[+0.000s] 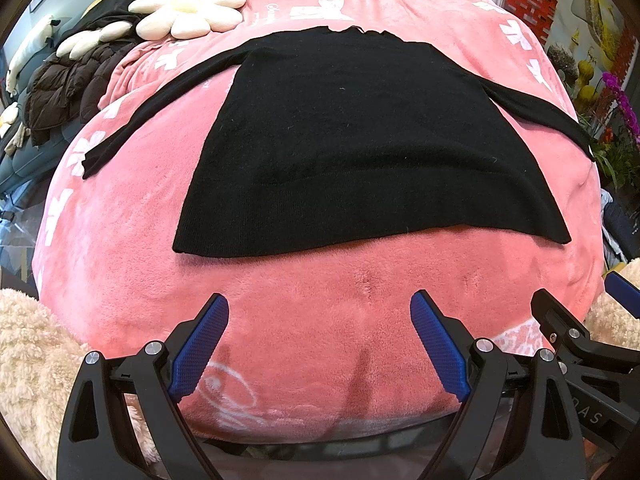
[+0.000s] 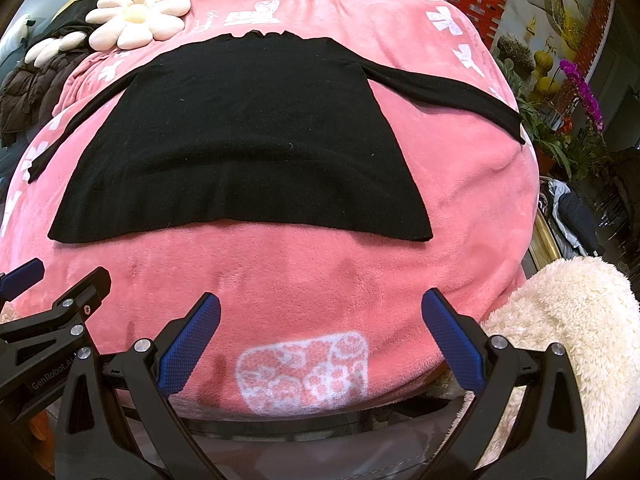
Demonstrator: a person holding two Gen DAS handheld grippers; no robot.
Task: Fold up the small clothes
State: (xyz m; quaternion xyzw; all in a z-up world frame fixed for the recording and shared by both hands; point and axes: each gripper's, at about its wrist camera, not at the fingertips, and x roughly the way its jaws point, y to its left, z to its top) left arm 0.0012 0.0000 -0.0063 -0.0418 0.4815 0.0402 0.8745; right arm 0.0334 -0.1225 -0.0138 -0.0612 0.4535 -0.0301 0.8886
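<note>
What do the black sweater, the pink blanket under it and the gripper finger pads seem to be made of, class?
Black sweater: probably fine knit, wool or similar; matte, with lint specks and a ribbed hem.
Pink blanket: plush fleece; soft sheen, brushed nap marks.
Finger pads: blue, likely rubber or plastic; fine dimpled grip texture.

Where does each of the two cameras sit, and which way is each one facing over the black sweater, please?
Left wrist view: on the left hand-held gripper, facing forward over the pink blanket at the black sweater; its own open blue fingers show, with the right hand-held gripper at the right edge.
Right wrist view: on the right hand-held gripper, facing the same way; open blue fingers show, with the left one at the left edge.
Shared: sweater spread flat, sleeves out, daisy cushion beyond.
</note>
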